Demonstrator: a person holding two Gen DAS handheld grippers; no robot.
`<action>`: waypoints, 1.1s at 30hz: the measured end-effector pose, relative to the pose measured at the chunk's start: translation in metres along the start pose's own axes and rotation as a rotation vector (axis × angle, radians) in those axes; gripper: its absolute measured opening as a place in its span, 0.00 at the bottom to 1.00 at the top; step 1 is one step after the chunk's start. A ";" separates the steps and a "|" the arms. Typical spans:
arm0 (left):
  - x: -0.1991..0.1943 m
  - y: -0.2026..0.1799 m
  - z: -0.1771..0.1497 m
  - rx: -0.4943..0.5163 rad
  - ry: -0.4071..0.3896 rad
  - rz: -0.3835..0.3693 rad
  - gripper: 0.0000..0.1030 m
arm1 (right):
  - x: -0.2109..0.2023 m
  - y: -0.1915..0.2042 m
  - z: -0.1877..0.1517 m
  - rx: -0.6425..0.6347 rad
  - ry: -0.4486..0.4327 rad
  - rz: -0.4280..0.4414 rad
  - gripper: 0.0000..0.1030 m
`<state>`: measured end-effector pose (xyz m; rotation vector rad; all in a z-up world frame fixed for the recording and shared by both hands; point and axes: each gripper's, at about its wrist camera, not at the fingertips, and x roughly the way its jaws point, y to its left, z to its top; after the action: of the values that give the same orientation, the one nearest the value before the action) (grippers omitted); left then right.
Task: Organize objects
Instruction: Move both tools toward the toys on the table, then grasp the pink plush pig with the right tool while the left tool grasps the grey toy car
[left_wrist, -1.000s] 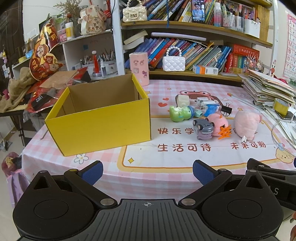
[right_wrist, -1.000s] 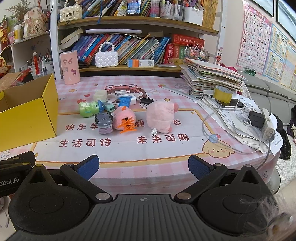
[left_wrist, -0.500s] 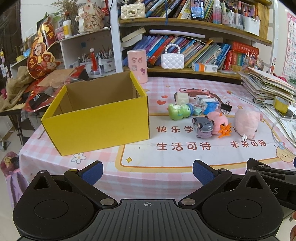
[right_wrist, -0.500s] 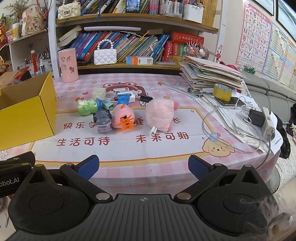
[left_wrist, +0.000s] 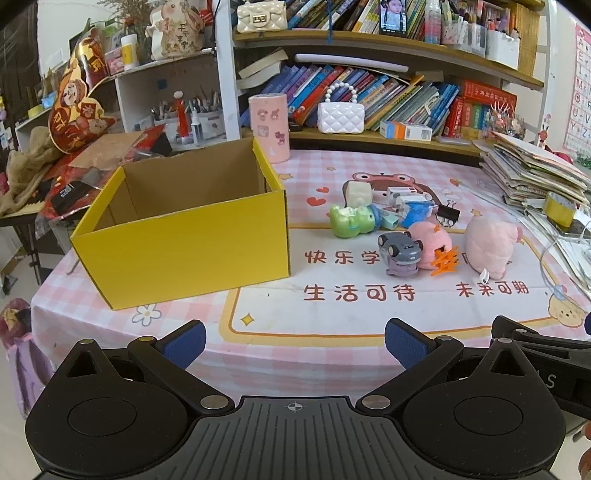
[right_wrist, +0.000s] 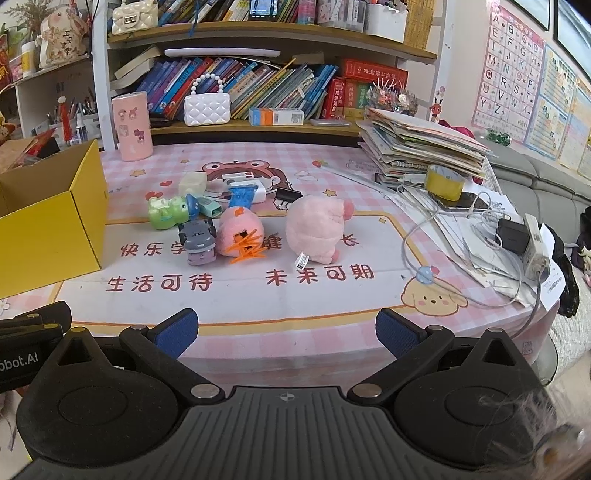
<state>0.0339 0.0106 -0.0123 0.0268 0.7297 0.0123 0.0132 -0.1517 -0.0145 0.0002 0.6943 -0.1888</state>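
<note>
Your left gripper (left_wrist: 293, 341) and right gripper (right_wrist: 286, 330) are both spread wide and empty. The toys (right_wrist: 240, 236) sit ahead; the yellow box (left_wrist: 184, 236) waits on their left to hold them.

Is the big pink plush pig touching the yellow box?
Apart. The left wrist view shows the pink plush pig well right of the yellow box, with bare tablecloth and other toys between them.
</note>
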 end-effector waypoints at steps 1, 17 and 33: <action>0.001 -0.001 0.001 -0.004 0.003 -0.002 1.00 | 0.001 -0.001 0.001 -0.003 0.001 0.000 1.00; 0.037 -0.035 0.025 -0.050 0.038 -0.008 1.00 | 0.051 -0.029 0.032 -0.031 0.029 0.037 1.00; 0.075 -0.072 0.049 -0.111 0.057 0.075 1.00 | 0.124 -0.064 0.072 -0.018 0.055 0.149 0.98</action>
<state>0.1222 -0.0611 -0.0279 -0.0520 0.7836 0.1259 0.1413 -0.2407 -0.0340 0.0396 0.7480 -0.0395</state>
